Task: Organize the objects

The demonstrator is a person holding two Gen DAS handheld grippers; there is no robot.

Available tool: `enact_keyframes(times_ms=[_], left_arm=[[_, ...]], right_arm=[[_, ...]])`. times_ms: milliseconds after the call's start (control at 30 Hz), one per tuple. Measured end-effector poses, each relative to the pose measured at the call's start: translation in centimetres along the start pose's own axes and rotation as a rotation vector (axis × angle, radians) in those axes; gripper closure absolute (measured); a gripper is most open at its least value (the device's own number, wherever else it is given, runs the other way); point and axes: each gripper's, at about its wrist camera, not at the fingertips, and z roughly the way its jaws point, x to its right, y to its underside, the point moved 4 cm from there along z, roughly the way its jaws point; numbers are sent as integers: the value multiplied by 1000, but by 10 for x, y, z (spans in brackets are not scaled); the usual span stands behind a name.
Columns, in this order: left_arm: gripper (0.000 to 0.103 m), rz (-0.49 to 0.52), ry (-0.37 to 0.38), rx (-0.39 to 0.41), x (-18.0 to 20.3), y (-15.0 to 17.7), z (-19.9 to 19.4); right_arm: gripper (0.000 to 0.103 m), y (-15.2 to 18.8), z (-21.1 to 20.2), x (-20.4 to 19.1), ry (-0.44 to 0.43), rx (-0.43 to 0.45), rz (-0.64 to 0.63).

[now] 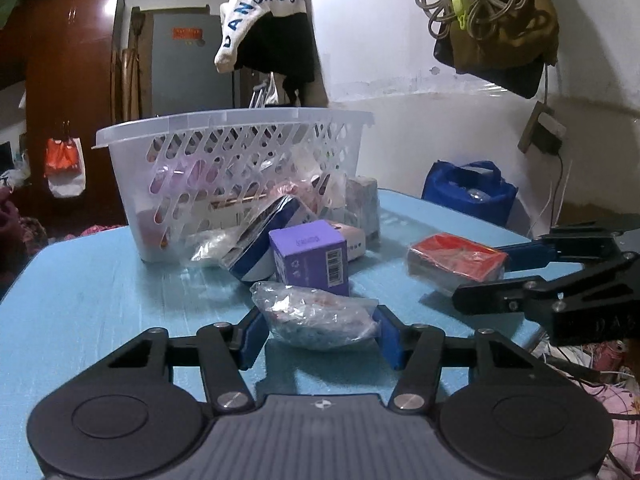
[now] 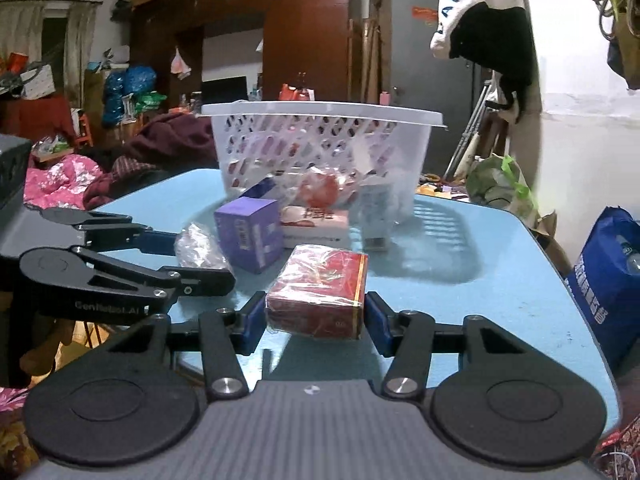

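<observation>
The left hand-held gripper (image 1: 320,330) has its blue pads pressed against both sides of a clear bag (image 1: 316,314) on the tabletop (image 1: 100,280). The right hand-held gripper (image 2: 316,320) likewise pinches a red box (image 2: 320,292). Ahead of both stand a purple box (image 1: 308,258) and, farther off, the basket (image 1: 224,128).

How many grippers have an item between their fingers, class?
2: the left gripper around a clear plastic bag, and the right gripper around a red wrapped box.
</observation>
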Motion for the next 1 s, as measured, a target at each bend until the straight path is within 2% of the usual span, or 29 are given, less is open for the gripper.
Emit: enact_keyframes(times_ms=[267, 400, 533, 600, 700, 800, 833, 867, 933, 1000], left_arm=[[43, -18, -20, 86, -11, 0, -26], [43, -46, -38, 139, -27, -14, -39], [43, -122, 25, 190, -53, -63, -45], [43, -154, 35, 216, -69, -102, -39], [43, -185, -6, 220, -93, -155, -15], [42, -210, -54, 160, -113, -184, 23], [35, -217, -82, 133, -119, -187, 38], [18, -224, -92, 93, -123, -186, 51], [19, -263, -87, 18, -131, -175, 68], [20, -277, -66, 27, -132, -160, 55]], right_arm=[[47, -4, -3, 5, 12, 26, 11], [47, -20, -9, 6, 7, 70, 17], [47, -64, -11, 11, -24, 148, 38], [47, -103, -5, 14, -14, 201, 36], [47, -158, 19, 17, 13, 231, 17], [47, -196, 61, 24, 26, 201, 11], [46, -202, 75, 28, 32, 184, 16], [43, -204, 88, 32, 26, 156, 17], [15, -199, 105, 40, 40, 108, 29], [6, -180, 95, 45, 20, 109, 36]])
